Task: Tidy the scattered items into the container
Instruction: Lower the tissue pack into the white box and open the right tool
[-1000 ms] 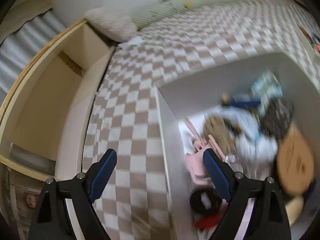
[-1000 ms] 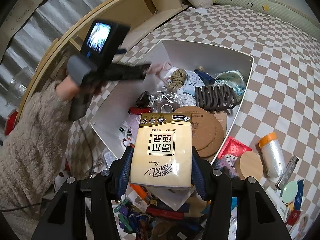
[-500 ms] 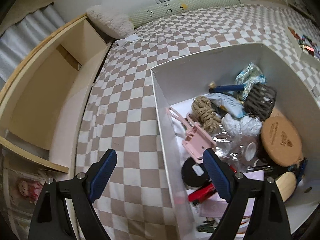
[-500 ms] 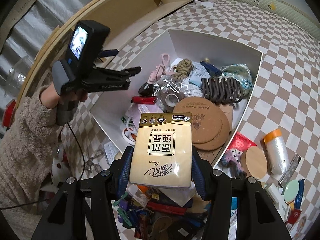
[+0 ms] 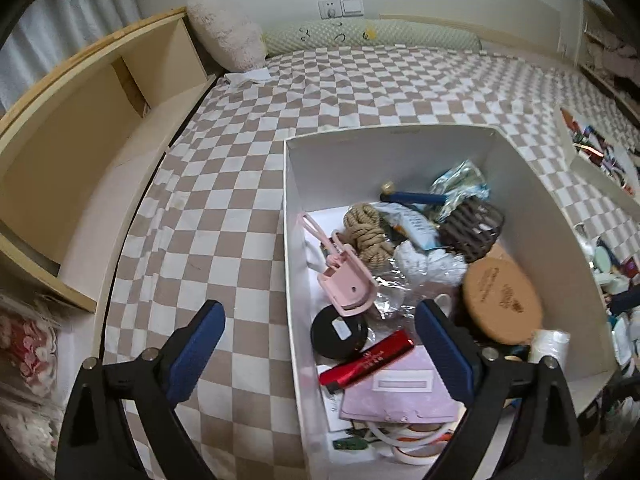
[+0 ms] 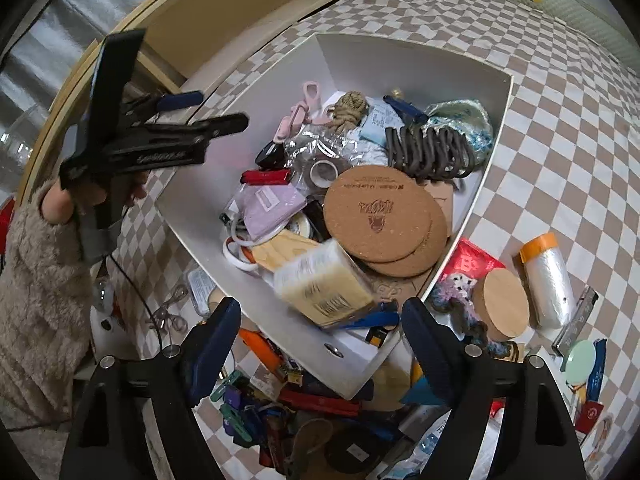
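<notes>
A white box (image 6: 492, 156) sits on the checkered bed, holding cork coasters (image 6: 380, 216), rope, a pink clip and other small things. A yellow tissue pack (image 6: 324, 284) lies blurred and tilted in the box's near corner, free of my right gripper (image 6: 320, 320), which is open just above the box's near rim. My left gripper (image 5: 320, 336) is open and empty, straddling the box's left wall (image 5: 292, 240); it also shows in the right wrist view (image 6: 216, 120), left of the box.
Scattered items lie around the box's near side: a cork lid (image 6: 506, 304), a foil roll with an orange cap (image 6: 546, 280), a red packet (image 6: 470, 260), clips and cards (image 6: 256, 408). A wooden shelf (image 5: 80, 152) borders the bed on the left.
My right gripper opened and let go of the tissue pack, which dropped into the box's near corner. My left gripper swung back over the box's left wall.
</notes>
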### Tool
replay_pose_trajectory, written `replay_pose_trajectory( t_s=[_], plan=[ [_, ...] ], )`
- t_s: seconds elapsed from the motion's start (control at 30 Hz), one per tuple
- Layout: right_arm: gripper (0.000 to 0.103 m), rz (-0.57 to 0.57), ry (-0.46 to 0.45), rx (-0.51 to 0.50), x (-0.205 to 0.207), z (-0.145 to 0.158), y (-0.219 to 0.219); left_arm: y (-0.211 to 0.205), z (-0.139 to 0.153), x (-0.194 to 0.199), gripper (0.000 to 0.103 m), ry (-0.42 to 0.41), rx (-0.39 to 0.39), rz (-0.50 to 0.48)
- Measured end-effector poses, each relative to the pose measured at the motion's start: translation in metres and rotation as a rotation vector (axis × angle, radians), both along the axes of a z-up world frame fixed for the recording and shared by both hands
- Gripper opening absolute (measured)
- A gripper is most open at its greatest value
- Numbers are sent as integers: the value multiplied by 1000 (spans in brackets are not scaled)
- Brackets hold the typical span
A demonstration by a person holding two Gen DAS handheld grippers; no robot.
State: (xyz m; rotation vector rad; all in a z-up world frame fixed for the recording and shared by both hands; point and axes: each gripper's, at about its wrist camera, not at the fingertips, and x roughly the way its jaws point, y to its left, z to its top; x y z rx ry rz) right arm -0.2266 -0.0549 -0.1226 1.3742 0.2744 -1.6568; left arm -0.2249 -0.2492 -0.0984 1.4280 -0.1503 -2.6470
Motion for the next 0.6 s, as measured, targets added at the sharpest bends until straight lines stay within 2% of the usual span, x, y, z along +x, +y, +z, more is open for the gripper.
replay_pose_trajectory(
  t_s=[0.17, 0.47, 0.53, 0.6],
  plan=[
    [83, -18, 1, -12, 1, 7, 3, 3, 5, 11, 97, 7, 39, 4],
    [83, -63, 5, -23, 4, 17, 13, 10, 19, 35, 97, 47, 169, 29],
    [93, -73, 13, -25, 5, 20, 16, 14, 24, 41, 97, 63, 184, 27],
    [95, -75, 25, -24, 8, 23, 16, 16, 29, 46, 97, 77, 197, 29]
  ],
)
